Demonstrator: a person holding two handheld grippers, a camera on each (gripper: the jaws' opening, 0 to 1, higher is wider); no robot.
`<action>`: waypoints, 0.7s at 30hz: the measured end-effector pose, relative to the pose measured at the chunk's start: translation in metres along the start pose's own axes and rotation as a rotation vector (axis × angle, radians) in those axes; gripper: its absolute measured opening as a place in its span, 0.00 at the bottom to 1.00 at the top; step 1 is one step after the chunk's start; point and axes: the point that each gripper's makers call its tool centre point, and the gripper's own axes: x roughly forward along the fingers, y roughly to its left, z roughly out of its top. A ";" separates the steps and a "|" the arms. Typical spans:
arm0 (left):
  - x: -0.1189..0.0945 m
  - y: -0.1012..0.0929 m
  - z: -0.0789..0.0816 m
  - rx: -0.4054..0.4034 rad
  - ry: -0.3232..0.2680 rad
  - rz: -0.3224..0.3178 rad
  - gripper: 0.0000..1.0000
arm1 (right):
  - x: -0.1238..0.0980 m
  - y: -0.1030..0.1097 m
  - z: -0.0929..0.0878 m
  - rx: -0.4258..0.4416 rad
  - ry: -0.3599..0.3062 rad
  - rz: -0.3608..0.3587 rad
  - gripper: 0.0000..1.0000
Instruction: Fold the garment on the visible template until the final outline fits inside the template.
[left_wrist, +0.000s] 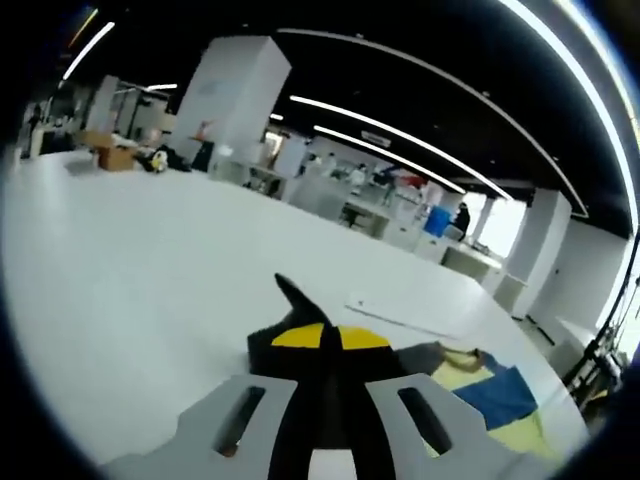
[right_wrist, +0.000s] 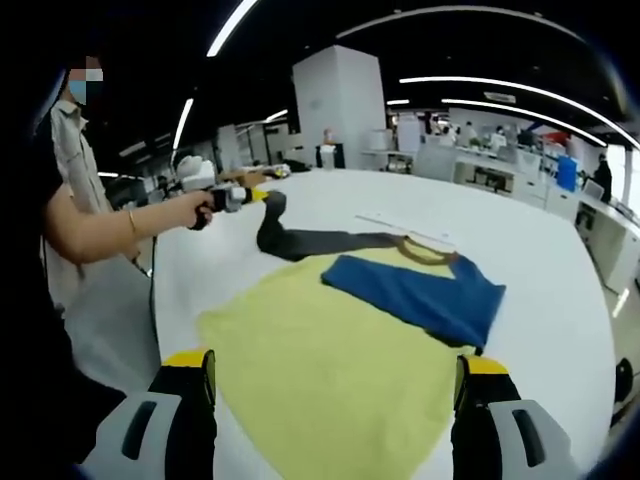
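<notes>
The left tool (right_wrist: 240, 197) is closed on the dark sleeve (right_wrist: 300, 240) of the shirt (right_wrist: 330, 350), the cuff pinched between its jaws and lifted off the desk (right_wrist: 540, 250), seemingly so that the sleeve can be drawn out or carried across the body for a fold. In the left gripper view the same dark cloth (left_wrist: 320, 385) is seen clamped between the jaws. The right tool (right_wrist: 335, 400) is held wide and empty above the near hem, apparently kept ready to pin or take the yellow body. The shirt lies flat on the white desk, its blue sleeve (right_wrist: 420, 290) already folded inward across the chest. A pale strip (right_wrist: 405, 226), possibly the template edge, is seen beyond the collar; its outline cannot be made out.
</notes>
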 end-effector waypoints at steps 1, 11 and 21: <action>0.001 -0.003 0.000 -0.003 -0.002 -0.005 0.00 | 0.000 0.000 0.000 -0.003 0.000 0.002 0.99; 0.005 -0.044 -0.003 -0.022 0.006 -0.082 0.00 | 0.000 0.003 -0.006 -0.032 0.023 0.017 0.98; 0.011 -0.084 -0.006 -0.089 -0.003 -0.169 0.00 | 0.000 0.009 -0.006 -0.013 -0.014 0.033 0.98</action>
